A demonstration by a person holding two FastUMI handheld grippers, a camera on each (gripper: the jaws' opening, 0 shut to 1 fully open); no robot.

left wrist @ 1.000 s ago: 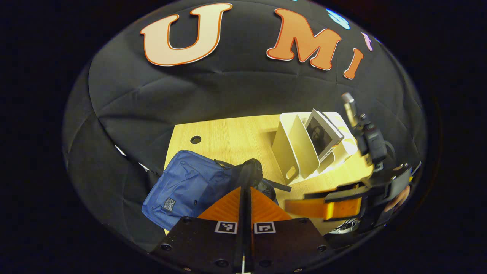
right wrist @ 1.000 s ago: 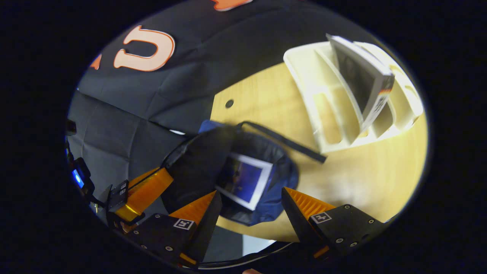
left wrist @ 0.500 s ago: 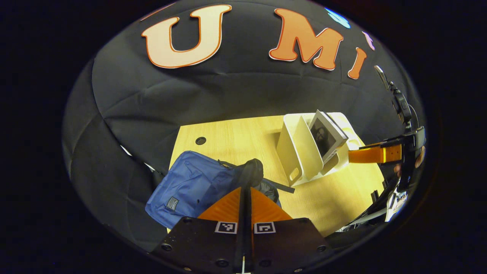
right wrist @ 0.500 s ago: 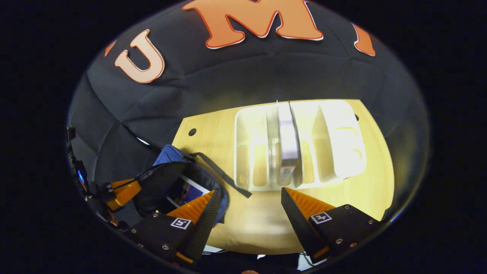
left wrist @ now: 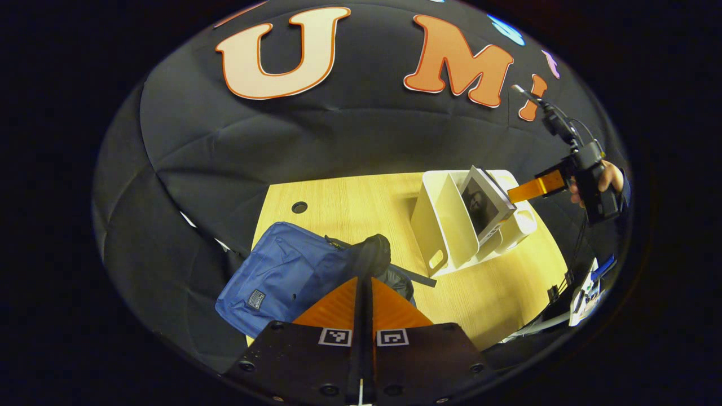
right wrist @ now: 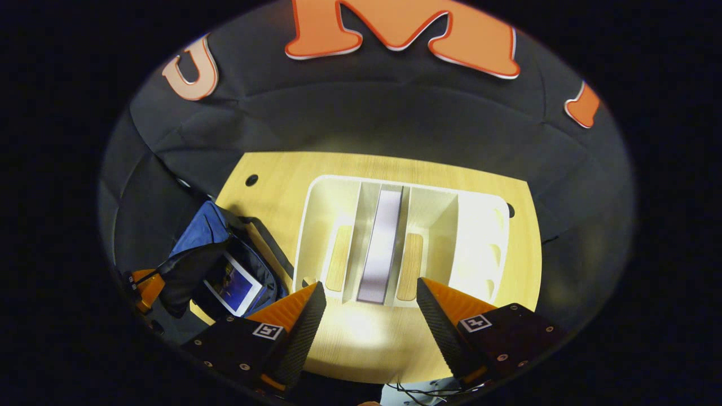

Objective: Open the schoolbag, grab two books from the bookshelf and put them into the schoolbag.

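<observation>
The blue schoolbag [left wrist: 282, 270] lies on the wooden table [left wrist: 350, 208] with its black mouth pulled open. My left gripper [left wrist: 364, 279] is shut on the black rim of that mouth. Inside the schoolbag [right wrist: 203, 237] lies a book with a blue cover [right wrist: 234, 285]. A white bookshelf [left wrist: 440, 225] holds one leaning book [left wrist: 485, 197]. My right gripper [right wrist: 369, 285] hangs open above the bookshelf [right wrist: 479, 225], its fingers on either side of that book's edge [right wrist: 383, 242] without touching it. The right gripper [left wrist: 536, 189], held by a hand [left wrist: 612, 177], sits close to the book's top corner.
A round cable hole [left wrist: 299, 207] sits at the table's far left; another hole [right wrist: 510, 210] lies behind the shelf. The shelf's outer slots hold no books. Cables and gear [left wrist: 581, 287] hang off the table's right edge. The black cloth wall rises right behind the table.
My right gripper, still open, has swung from over the schoolbag to above the shelf and lined up with the standing book. The left gripper keeps holding the bag's rim.
</observation>
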